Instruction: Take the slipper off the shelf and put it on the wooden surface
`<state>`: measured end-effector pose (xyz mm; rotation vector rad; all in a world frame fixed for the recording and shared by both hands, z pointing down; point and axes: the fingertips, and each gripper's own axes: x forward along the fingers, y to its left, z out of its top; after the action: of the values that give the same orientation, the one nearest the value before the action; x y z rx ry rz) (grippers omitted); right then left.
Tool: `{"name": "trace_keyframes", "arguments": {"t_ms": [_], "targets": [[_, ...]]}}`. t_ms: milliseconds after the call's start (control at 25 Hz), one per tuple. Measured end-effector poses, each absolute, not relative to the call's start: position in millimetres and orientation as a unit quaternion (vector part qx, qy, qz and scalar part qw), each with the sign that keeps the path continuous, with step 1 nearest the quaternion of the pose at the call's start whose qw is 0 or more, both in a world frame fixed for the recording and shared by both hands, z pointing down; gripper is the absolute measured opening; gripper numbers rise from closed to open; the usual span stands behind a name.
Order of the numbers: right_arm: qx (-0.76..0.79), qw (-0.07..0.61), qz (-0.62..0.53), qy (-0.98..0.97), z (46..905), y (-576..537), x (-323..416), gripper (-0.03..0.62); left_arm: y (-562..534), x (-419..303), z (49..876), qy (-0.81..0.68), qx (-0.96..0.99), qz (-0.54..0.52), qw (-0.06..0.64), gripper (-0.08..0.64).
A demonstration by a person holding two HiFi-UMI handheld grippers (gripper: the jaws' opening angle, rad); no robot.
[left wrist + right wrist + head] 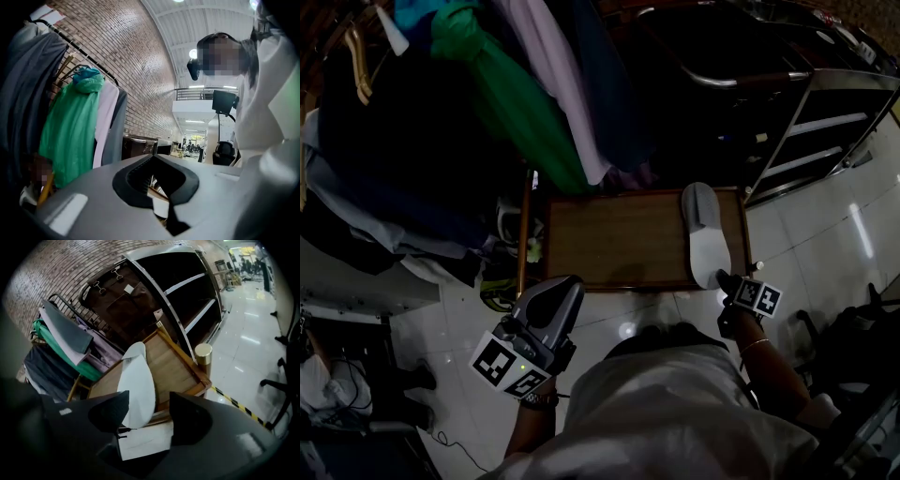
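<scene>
A pale grey slipper (705,234) lies flat along the right side of the wooden surface (619,239), toe pointing away from me. My right gripper (727,281) is at the slipper's near end by the platform's front edge. In the right gripper view the slipper (136,390) reaches back between the spread jaws of the right gripper (149,408); its edge lies by the left jaw and a gap shows before the right jaw, so the gripper is open. My left gripper (565,287) is held up near my body, away from the platform, its jaws together with nothing between them (157,173).
A rack of hanging clothes, one of them a green garment (506,84), crowds the space behind and left of the platform. A dark metal-framed shelf unit (806,122) stands at the back right. A brass post (203,355) marks the platform's right corner. Glossy tiled floor (825,244) surrounds it.
</scene>
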<state>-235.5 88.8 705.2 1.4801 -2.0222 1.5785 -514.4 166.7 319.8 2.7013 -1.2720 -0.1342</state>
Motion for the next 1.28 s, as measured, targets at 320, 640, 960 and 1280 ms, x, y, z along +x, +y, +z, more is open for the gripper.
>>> {"name": "trace_keyframes", "arguments": {"t_ms": [320, 640, 960, 1280], "targets": [[0.505, 0.081, 0.463, -0.724, 608, 118, -194, 0.272, 155, -481, 308, -0.388, 0.917, -0.055, 0.078, 0.0], [0.414, -0.038, 0.207, -0.885, 390, 94, -221, 0.272, 147, -430, 291, -0.346, 0.933, -0.072, 0.073, 0.0], [0.307, -0.012, 0.047, -0.95, 316, 123, -282, 0.267, 149, -401, 295, -0.328, 0.938, -0.07, 0.082, 0.0], [0.276, -0.004, 0.044, -0.96, 303, 128, -303, 0.259, 146, -396, 295, -0.335, 0.936, -0.067, 0.084, 0.0]]}}
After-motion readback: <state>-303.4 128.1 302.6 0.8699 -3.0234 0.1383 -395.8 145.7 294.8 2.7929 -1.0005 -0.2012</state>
